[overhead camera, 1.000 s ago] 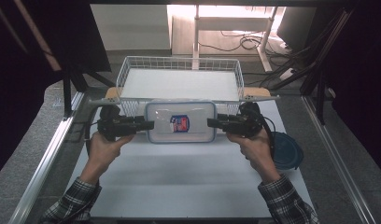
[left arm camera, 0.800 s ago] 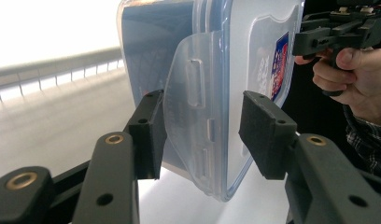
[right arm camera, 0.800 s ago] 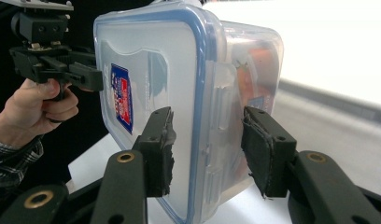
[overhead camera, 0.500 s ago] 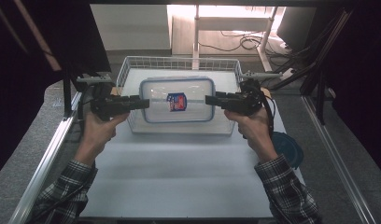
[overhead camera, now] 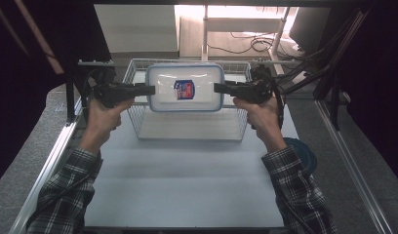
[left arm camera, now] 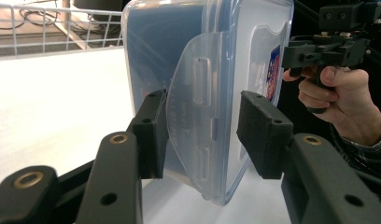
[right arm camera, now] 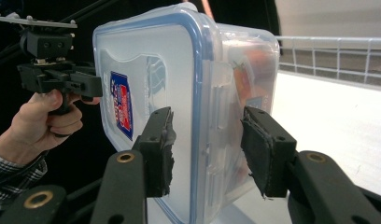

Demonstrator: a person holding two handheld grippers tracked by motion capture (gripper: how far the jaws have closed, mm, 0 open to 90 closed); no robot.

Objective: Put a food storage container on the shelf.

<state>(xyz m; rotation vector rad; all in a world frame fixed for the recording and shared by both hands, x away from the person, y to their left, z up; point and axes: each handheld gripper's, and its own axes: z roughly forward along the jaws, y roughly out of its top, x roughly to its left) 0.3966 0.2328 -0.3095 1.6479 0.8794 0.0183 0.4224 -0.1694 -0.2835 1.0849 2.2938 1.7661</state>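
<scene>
The container [overhead camera: 185, 87] has gone up from the table, and is now held over the wire basket [overhead camera: 138, 124]. The left gripper [overhead camera: 149, 89] and right gripper [overhead camera: 219, 88] each clamp one short end, so it hangs between them. Next, I think, both lower it evenly into the basket

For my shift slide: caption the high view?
Two grippers hold a lidded plastic box above a wire basket.

the container [overhead camera: 185, 87] hides part of the wire basket [overhead camera: 138, 127].
</scene>
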